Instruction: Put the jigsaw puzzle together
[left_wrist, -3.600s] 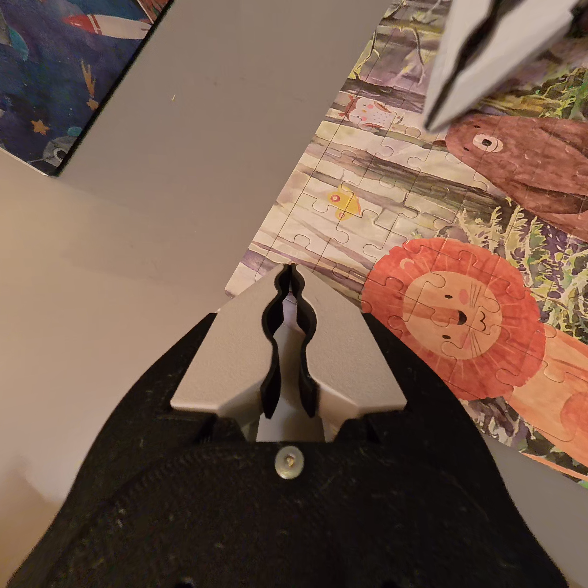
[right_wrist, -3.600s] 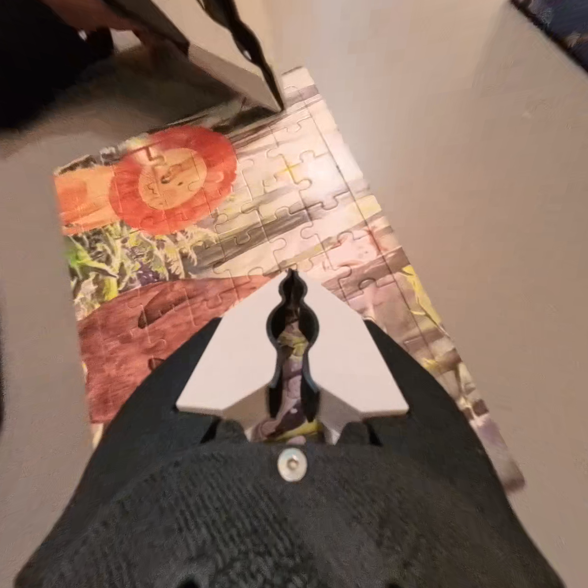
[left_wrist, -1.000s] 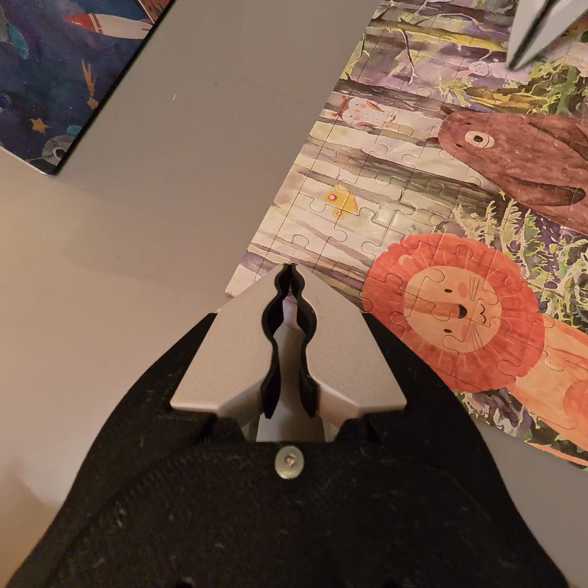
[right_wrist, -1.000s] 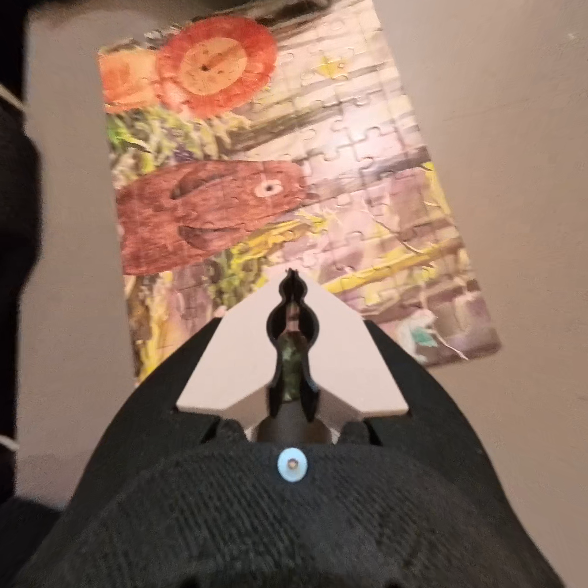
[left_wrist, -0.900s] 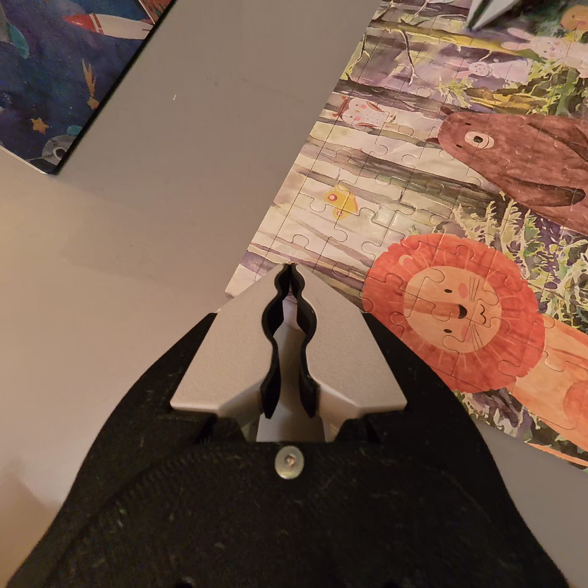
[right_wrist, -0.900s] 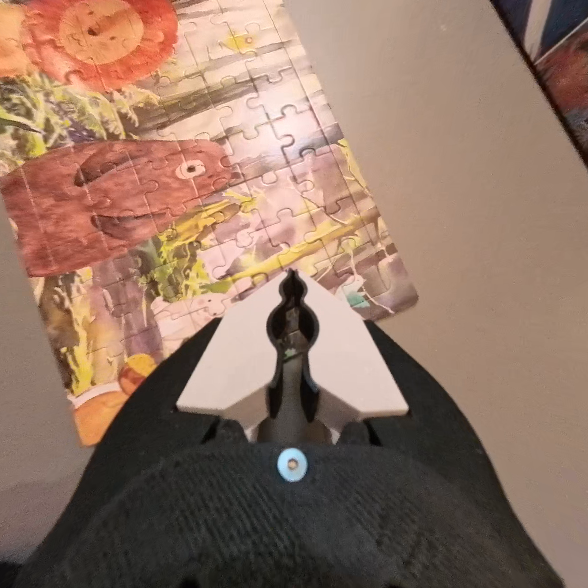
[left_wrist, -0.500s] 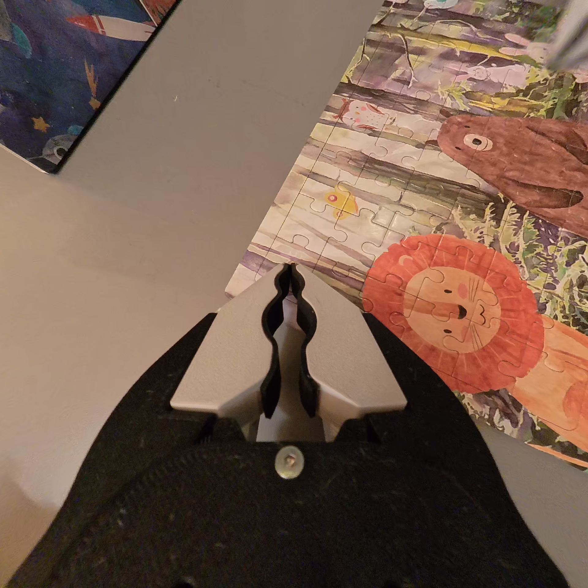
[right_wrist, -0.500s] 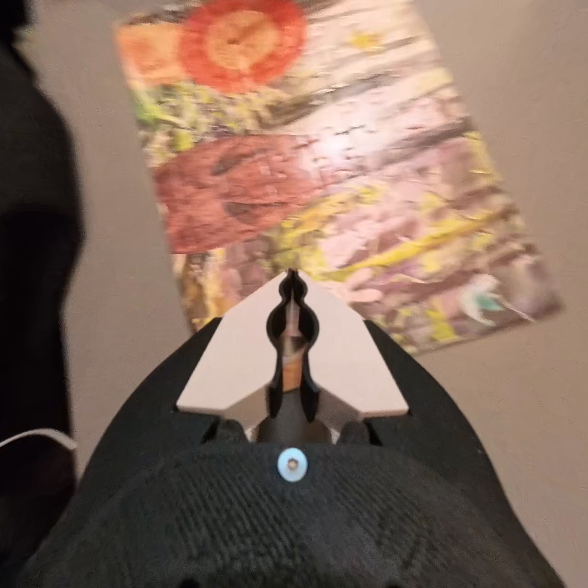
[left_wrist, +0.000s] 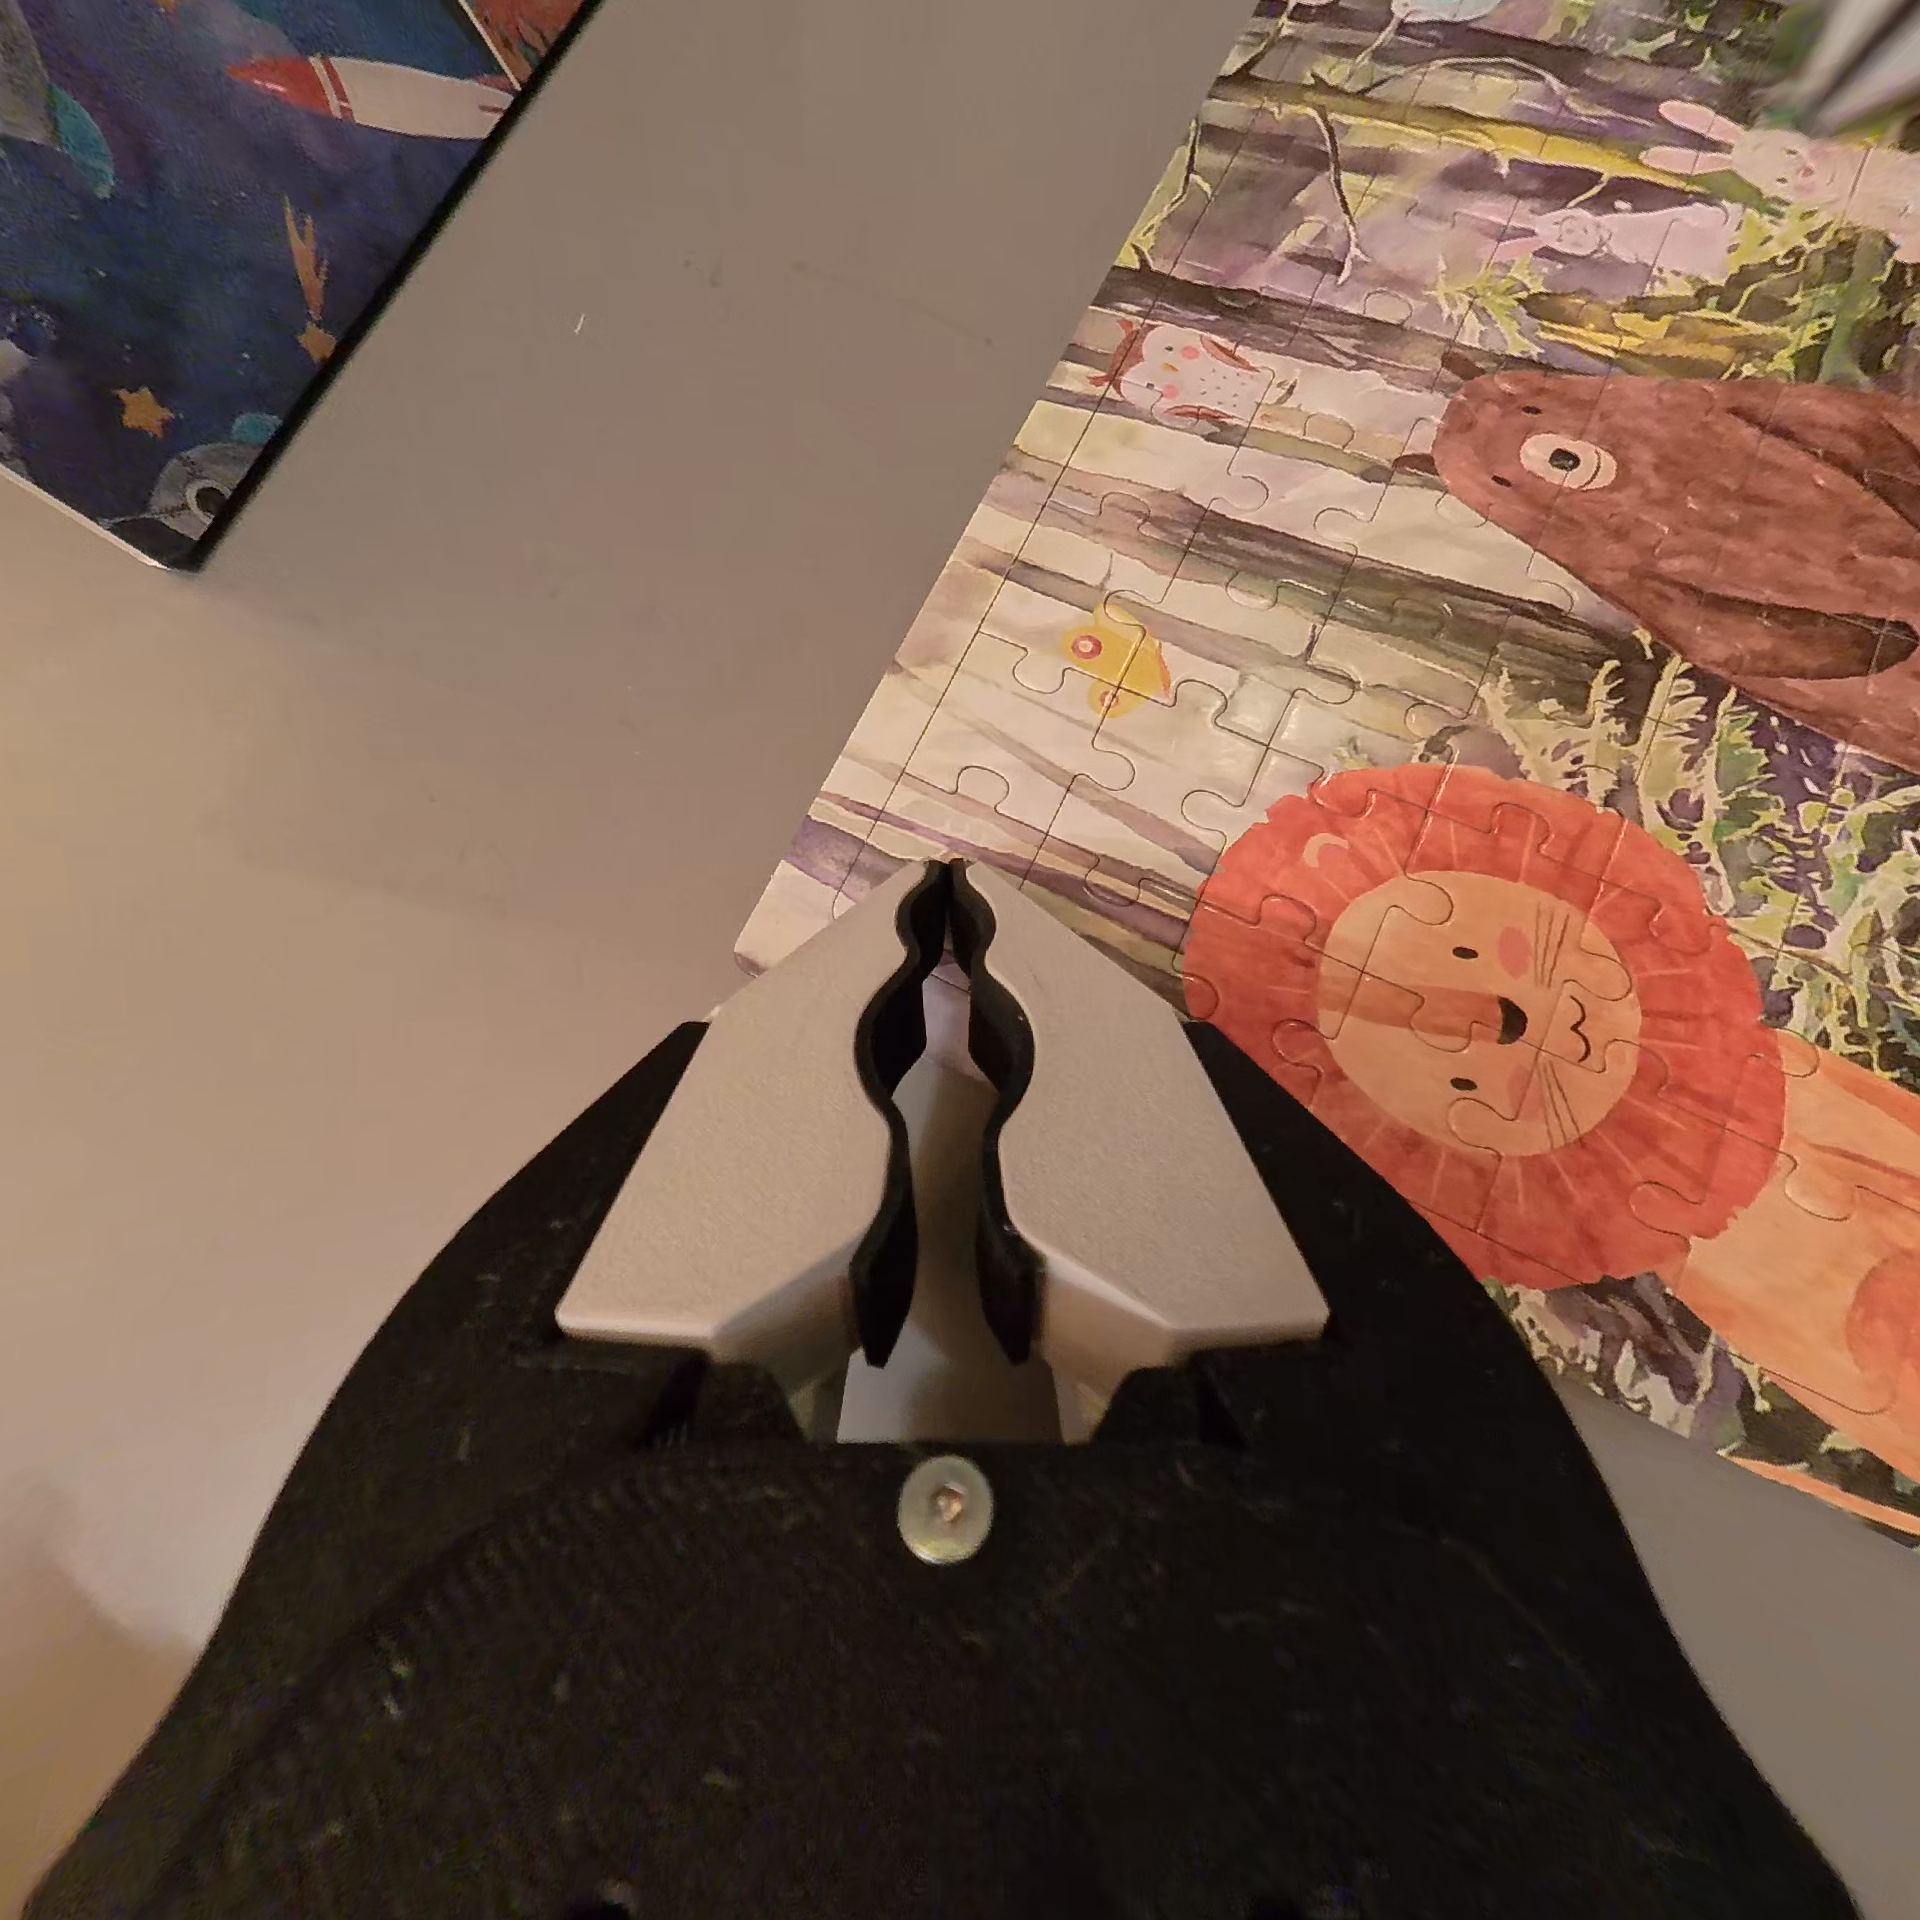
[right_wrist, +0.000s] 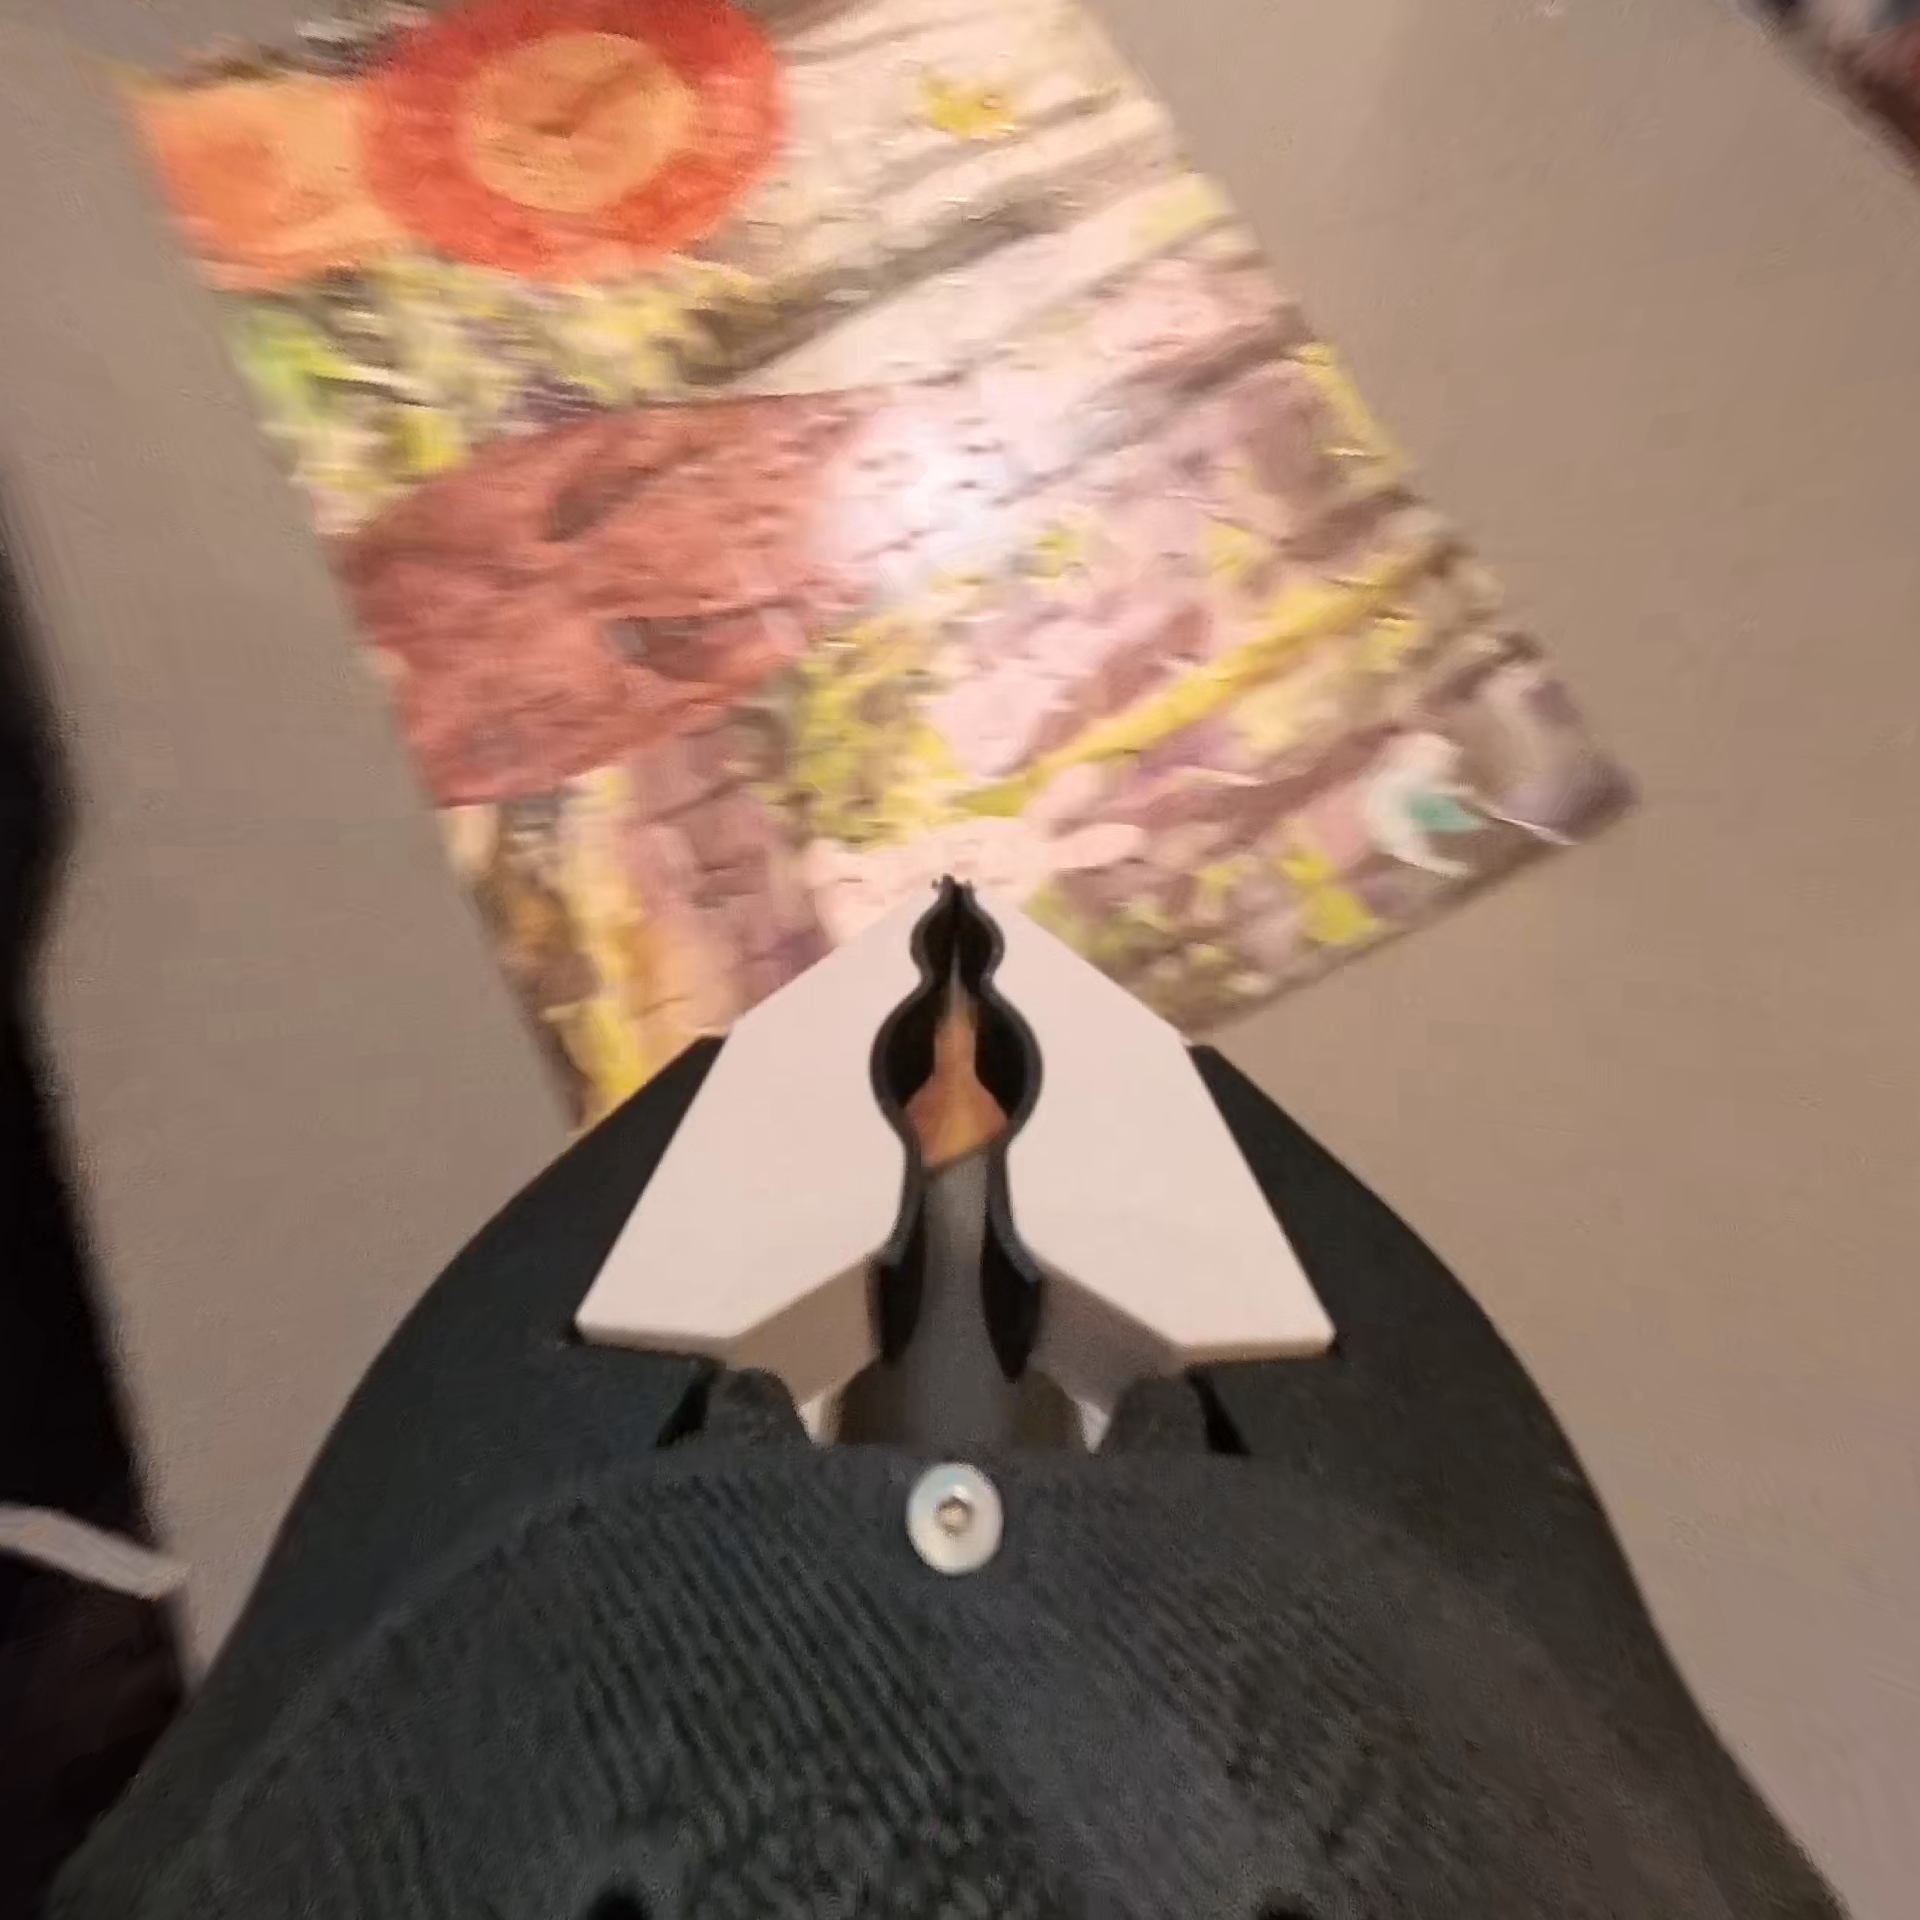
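Note:
The jigsaw puzzle lies flat on the grey table, showing an orange lion, a brown bear and forest; its pieces look joined. My left gripper is shut with its tips over the puzzle's near left corner, holding nothing that shows. My right gripper is shut and hovers over the puzzle's end opposite the lion; this view is motion-blurred. A sliver of the right gripper shows at the top right edge of the left wrist view.
A dark blue space-themed board or box lies at the table's far left; its corner shows in the right wrist view. A person's dark sleeve is at the left of the right wrist view. Bare grey table surrounds the puzzle.
My right gripper has pulled back from near the bear's head to the puzzle's far end and keeps swinging, still shut. My left gripper has stayed shut at the puzzle's corner.

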